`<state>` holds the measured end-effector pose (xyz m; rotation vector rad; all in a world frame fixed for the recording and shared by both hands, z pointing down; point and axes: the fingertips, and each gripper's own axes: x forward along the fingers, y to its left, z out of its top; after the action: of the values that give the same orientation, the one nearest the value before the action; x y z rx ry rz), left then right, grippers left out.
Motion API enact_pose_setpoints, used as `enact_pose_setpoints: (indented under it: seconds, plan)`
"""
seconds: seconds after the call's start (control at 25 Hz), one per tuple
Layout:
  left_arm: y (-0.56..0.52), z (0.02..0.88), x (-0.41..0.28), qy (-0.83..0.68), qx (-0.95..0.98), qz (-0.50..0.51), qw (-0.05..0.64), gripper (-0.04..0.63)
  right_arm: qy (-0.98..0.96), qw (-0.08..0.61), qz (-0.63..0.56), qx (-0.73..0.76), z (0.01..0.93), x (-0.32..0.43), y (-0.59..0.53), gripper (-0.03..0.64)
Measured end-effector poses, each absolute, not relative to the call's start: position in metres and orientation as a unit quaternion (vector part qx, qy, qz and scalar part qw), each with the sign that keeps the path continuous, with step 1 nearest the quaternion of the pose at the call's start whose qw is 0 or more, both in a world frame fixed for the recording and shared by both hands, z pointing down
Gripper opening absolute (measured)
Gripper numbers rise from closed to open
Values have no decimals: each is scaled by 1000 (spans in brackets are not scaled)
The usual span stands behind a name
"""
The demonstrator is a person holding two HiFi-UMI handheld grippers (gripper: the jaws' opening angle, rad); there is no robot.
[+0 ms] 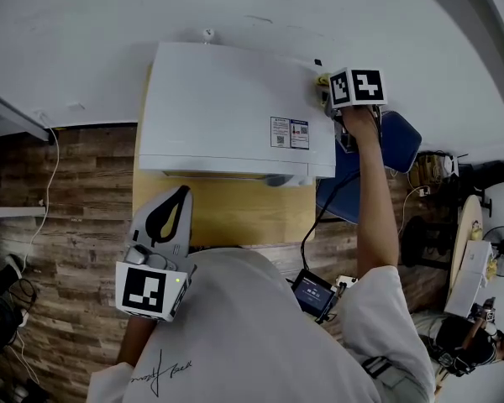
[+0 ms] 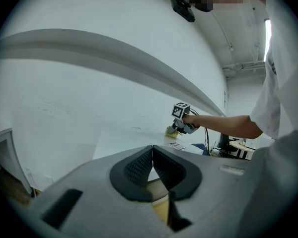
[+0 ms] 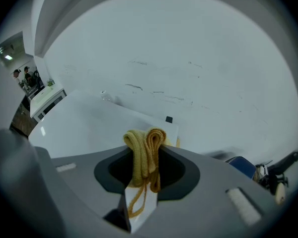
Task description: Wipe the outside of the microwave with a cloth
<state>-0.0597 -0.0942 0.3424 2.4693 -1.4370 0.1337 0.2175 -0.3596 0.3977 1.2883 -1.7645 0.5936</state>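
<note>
The white microwave (image 1: 231,112) stands on a yellow table against the wall, seen from above. My right gripper (image 1: 331,97) is at the microwave's far right top corner, shut on a folded yellow cloth (image 3: 145,155) that rests against that corner. The cloth (image 1: 322,82) peeks out just left of the marker cube. My left gripper (image 1: 175,204) is held near my body, in front of the microwave's left front, jaws shut with nothing between them. From the left gripper view the right gripper (image 2: 175,128) shows far off on the microwave (image 2: 134,140) top.
A yellow tabletop (image 1: 235,212) lies in front of the microwave. A blue chair (image 1: 395,149) stands to the right. A cable and a small screen device (image 1: 313,292) hang by my right side. White shelving (image 1: 4,124) is at the left, wood floor below.
</note>
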Motion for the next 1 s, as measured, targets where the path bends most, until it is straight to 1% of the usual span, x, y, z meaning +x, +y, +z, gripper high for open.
enact_pose_setpoints:
  seconds: [0.68,1.0]
  plan:
    - [-97,340,-69,-508,850,36,137,-8,-731,443,219,471,399,146,-354,117]
    - [-93,340,-71,-511,848,33,137,-8,-754,437,213,442,399,98,-349,117]
